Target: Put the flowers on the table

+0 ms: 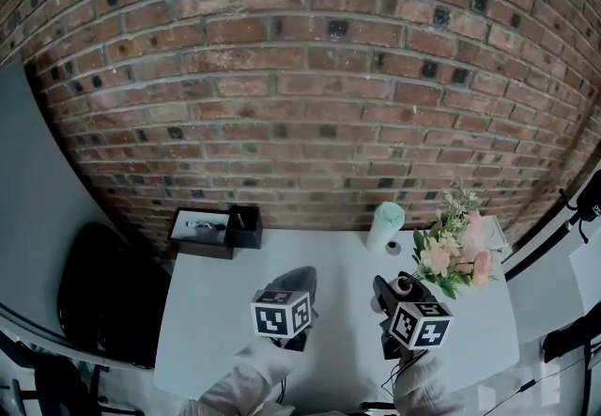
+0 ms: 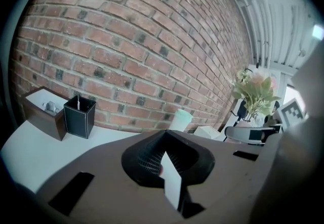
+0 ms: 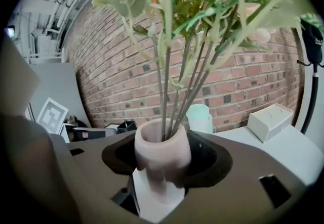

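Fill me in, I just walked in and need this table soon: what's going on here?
A person holds a gripper in each hand over the white table by a brick wall. The right gripper is shut on a pink vase of flowers, near the table's right side; whether the vase rests on the tabletop is unclear. The left gripper is shut, with nothing between its jaws.

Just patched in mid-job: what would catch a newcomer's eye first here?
The flowers stand out first, in a pink vase clamped in the right hand-held gripper at the right side of the table. They fill that gripper's view. Behind everything runs a brick wall. The left hand-held gripper is shut and empty near the table's middle.
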### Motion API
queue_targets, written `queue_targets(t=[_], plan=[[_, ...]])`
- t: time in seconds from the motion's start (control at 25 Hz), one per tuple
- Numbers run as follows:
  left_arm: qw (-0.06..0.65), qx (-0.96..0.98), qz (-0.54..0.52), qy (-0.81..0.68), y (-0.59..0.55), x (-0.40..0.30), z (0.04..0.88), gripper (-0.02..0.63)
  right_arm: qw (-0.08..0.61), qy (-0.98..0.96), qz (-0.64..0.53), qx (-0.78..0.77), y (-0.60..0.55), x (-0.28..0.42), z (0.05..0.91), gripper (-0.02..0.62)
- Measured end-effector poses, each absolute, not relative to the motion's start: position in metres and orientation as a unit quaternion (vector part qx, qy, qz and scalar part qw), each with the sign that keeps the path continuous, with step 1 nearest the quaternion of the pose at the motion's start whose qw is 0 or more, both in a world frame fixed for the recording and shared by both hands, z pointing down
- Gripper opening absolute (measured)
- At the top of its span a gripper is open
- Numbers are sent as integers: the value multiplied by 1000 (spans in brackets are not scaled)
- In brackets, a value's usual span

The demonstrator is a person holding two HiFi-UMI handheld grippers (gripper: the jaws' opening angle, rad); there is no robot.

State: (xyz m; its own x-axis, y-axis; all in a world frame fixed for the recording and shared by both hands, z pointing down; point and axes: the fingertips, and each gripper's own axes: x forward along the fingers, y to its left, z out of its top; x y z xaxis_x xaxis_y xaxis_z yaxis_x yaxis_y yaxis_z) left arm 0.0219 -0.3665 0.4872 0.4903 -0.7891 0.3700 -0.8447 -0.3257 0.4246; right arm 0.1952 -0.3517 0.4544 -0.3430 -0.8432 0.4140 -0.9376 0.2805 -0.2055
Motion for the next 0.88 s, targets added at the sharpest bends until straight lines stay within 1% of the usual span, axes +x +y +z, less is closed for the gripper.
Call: queue_targets(t=[0.28, 0.6, 0.88], plan=[[261, 815, 73, -512, -395, 19, 483, 8, 106, -810, 210, 537, -401, 178, 464, 252], [263, 808, 90, -519, -429, 15, 504, 9, 109, -836, 189, 503, -457, 143, 478, 252], [279, 798, 95, -525, -457, 13, 537, 8, 119, -852, 175, 479, -496, 115, 507, 252]])
